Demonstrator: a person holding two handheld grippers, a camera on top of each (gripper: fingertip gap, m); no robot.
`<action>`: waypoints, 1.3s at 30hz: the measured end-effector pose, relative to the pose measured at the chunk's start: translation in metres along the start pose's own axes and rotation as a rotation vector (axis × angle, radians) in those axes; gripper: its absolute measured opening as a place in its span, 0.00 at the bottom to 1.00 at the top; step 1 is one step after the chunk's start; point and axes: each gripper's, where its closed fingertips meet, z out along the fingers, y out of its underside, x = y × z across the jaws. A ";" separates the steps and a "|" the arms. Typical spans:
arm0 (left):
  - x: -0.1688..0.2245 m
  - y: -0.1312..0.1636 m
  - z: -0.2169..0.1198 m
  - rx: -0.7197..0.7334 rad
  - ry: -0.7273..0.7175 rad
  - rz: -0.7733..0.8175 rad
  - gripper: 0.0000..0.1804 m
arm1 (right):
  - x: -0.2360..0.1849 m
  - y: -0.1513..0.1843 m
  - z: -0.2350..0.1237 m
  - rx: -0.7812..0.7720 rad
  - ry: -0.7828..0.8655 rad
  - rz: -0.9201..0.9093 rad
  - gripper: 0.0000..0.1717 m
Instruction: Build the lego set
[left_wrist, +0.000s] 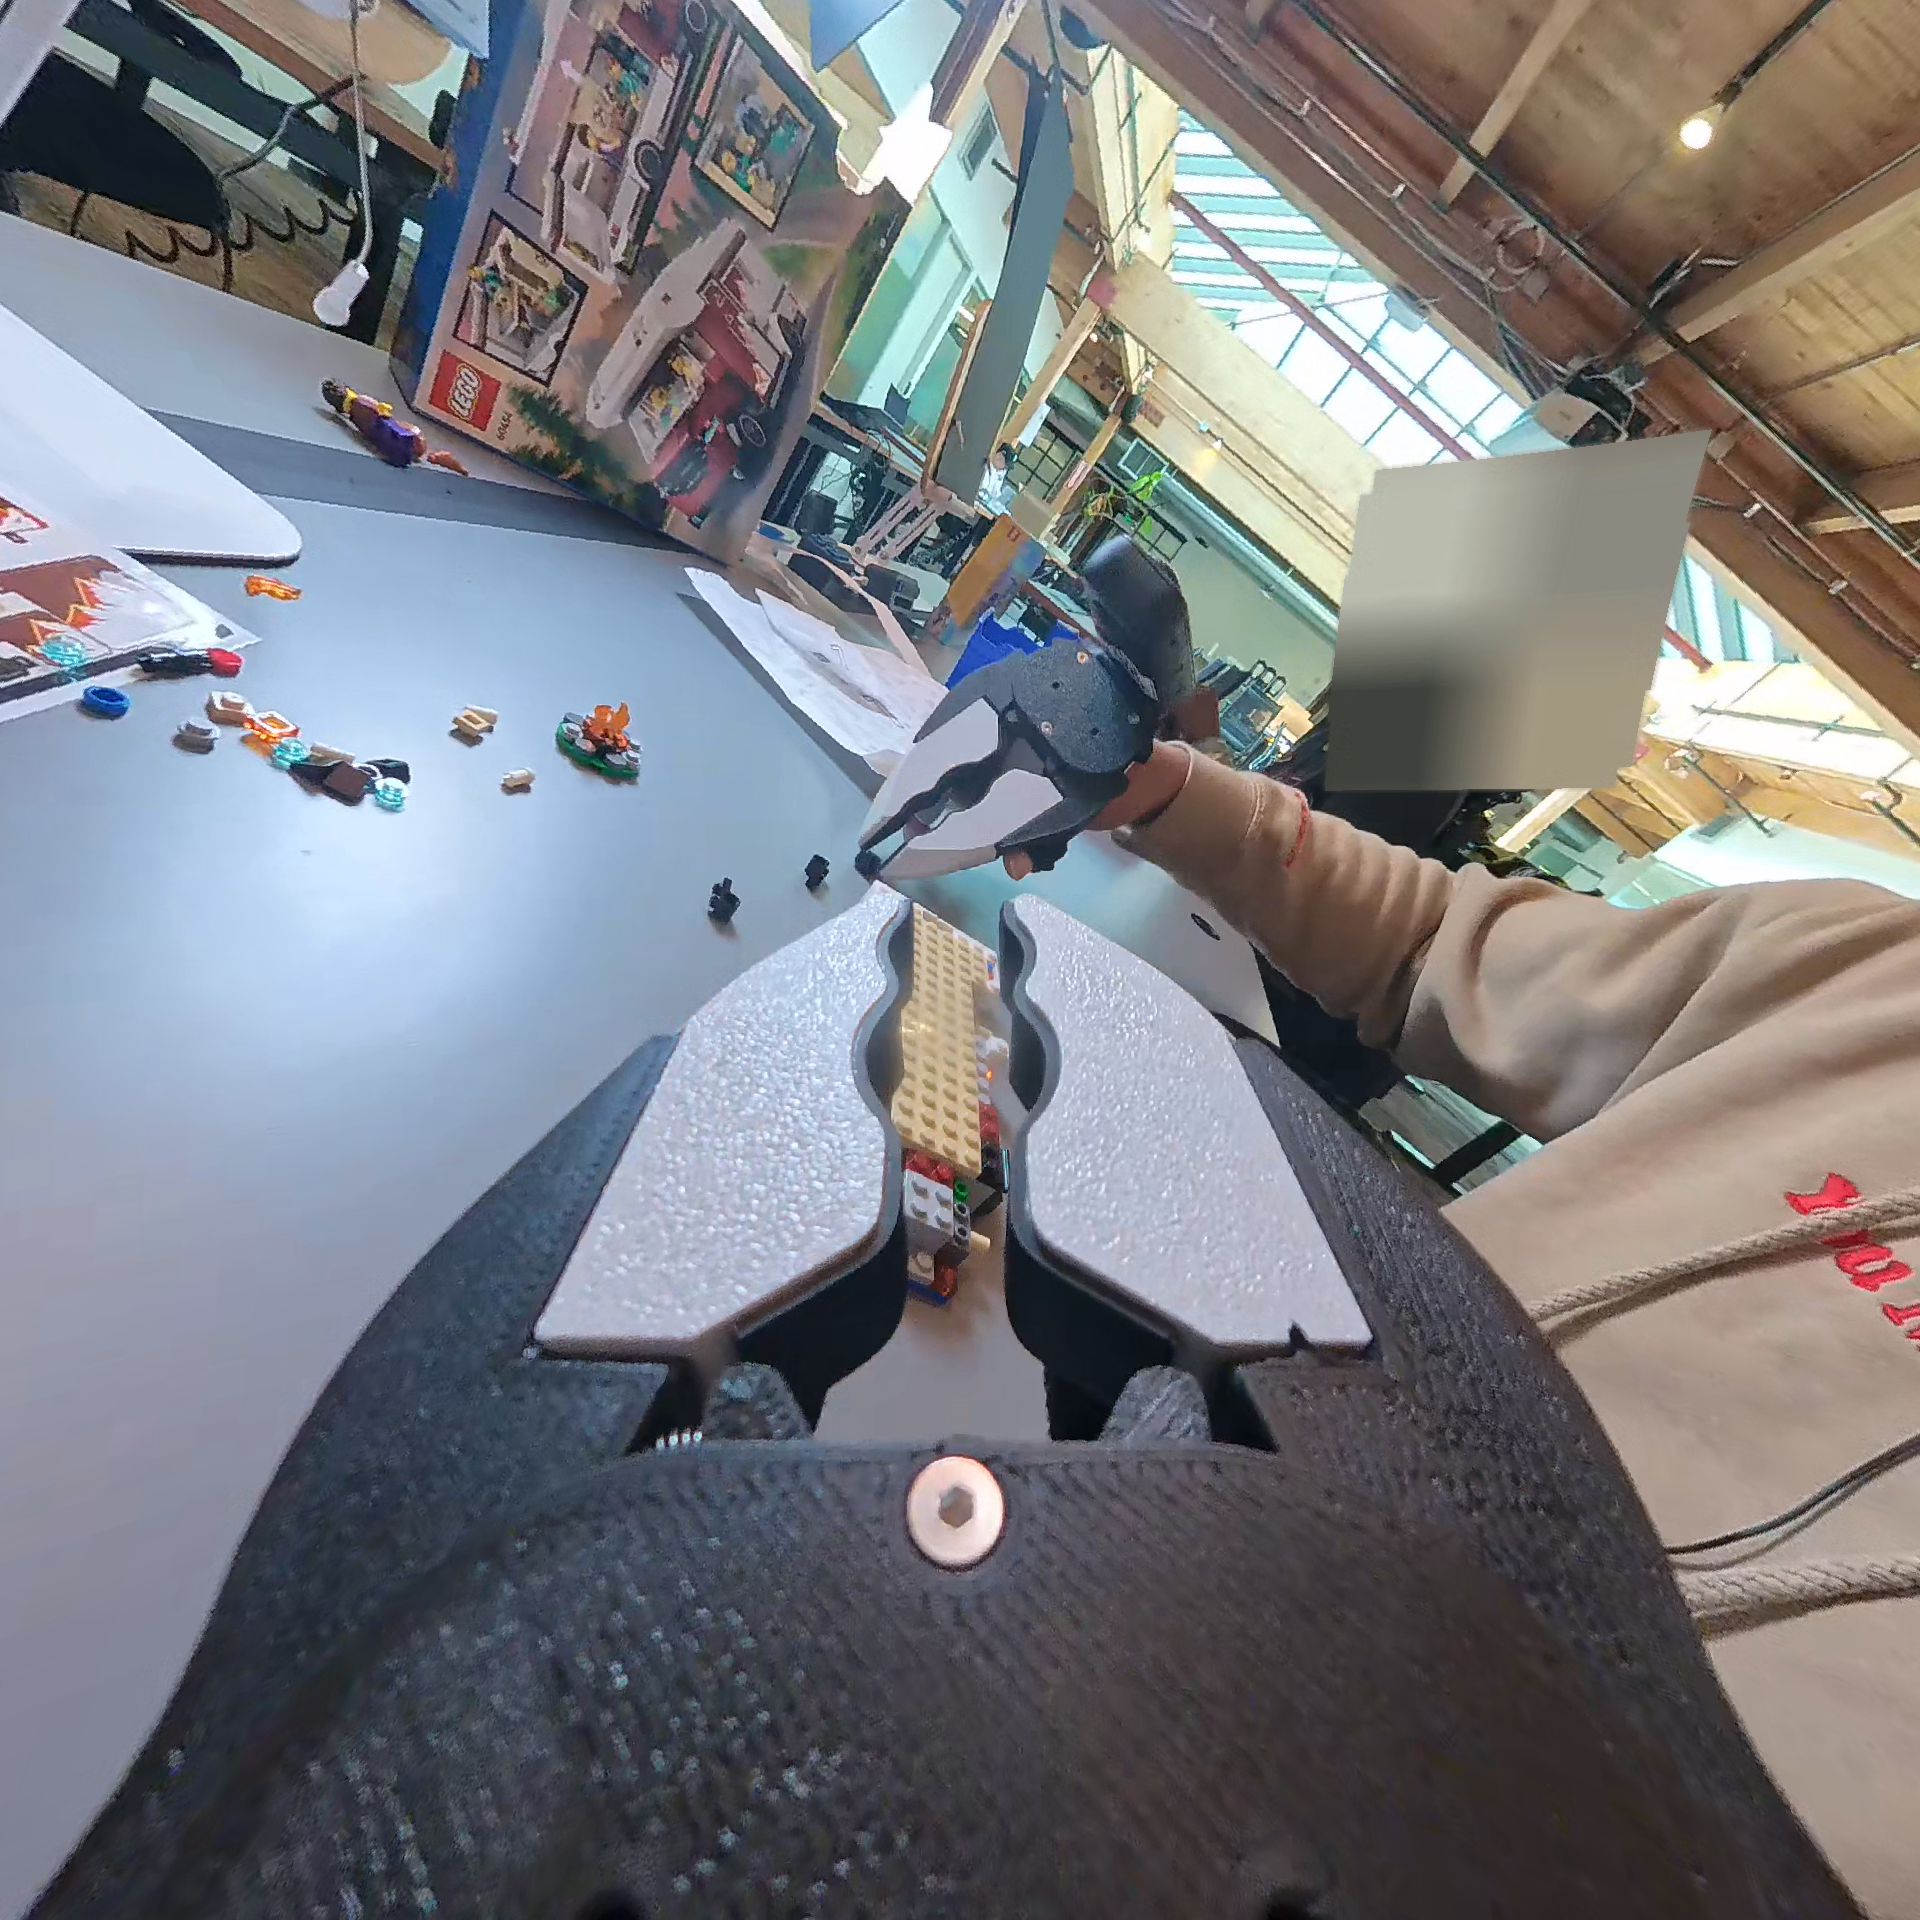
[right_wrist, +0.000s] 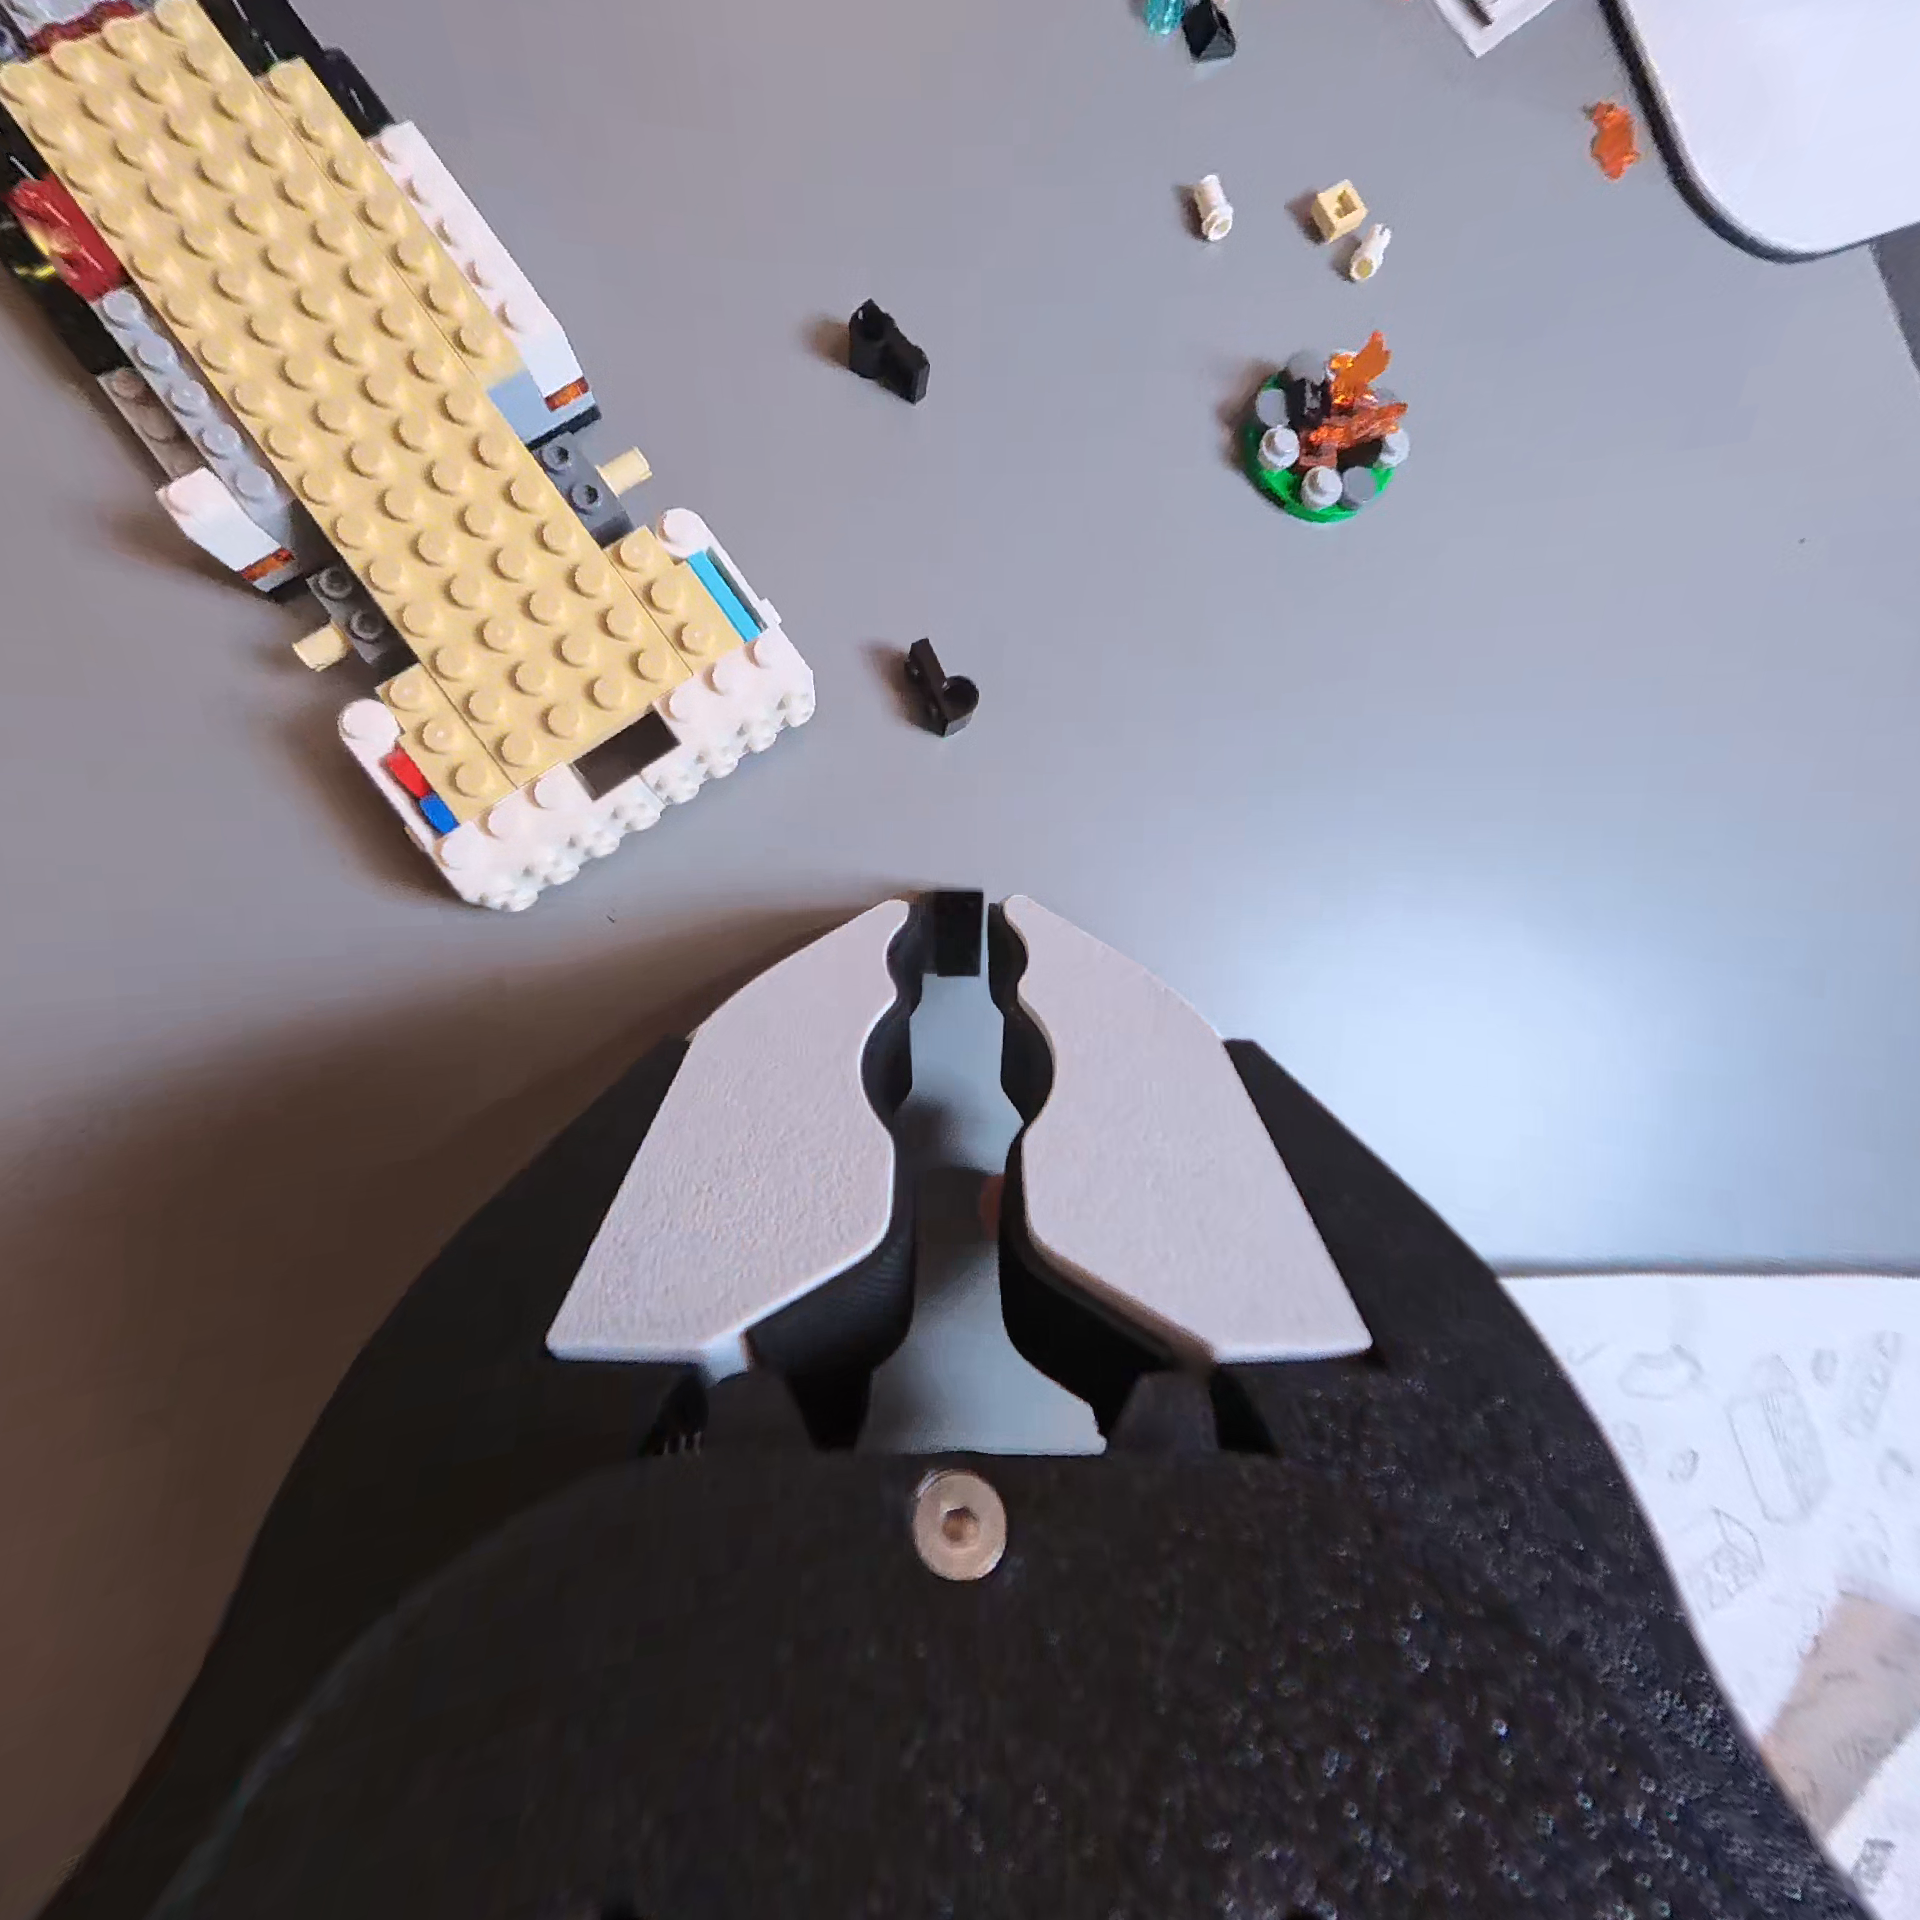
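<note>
A high room with timber beams, exposed wooden ceiling boards and long skylight windows rises behind a smooth, matte grey table (left_wrist: 312, 1039) that fills most of both views. On its far side stands a large printed cardboard box (left_wrist: 623, 281) for a brick set, upright and turned at an angle, with a white rounded board (left_wrist: 156, 488) and printed paper sheets lying flat near it. The biggest thing on the table is a long brick model (right_wrist: 343, 436): a studded tan plate on top, with white, grey, black and red bricks below and rounded white bricks at its near end. The left gripper (left_wrist: 951, 925), with pebbled pale finger plates on a rough black printed body, straddles this model lengthwise; the tan plate runs between its narrowly parted fingers, but whether the pads press on it cannot be told. The right gripper (right_wrist: 954, 914), held by a person in a beige sleeve (left_wrist: 1455, 987), hangs just past the model's white end, its jaws narrow and closed on a small black brick (right_wrist: 954, 935) at the very fingertips, just above the table. Two more small black pieces (right_wrist: 940, 691) (right_wrist: 883, 348) lie loose on the grey surface just ahead of it. Further out sits a round green brick campfire (right_wrist: 1320, 436) with grey stones and clear orange flames, and beyond that a scatter of tiny cream, tan, blue and orange pieces (left_wrist: 301, 748).
</note>
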 end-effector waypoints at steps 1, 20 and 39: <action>0.000 0.002 0.001 -0.007 -0.002 0.002 0.08 | 0.001 0.001 0.001 -0.026 -0.010 -0.009 0.08; -0.014 0.011 0.002 -0.120 -0.248 0.432 0.07 | -0.048 -0.067 -0.052 0.437 0.185 0.108 0.21; -0.043 -0.147 -0.211 -0.161 -1.114 0.851 0.14 | 0.001 -0.067 -0.011 0.409 0.103 0.007 0.21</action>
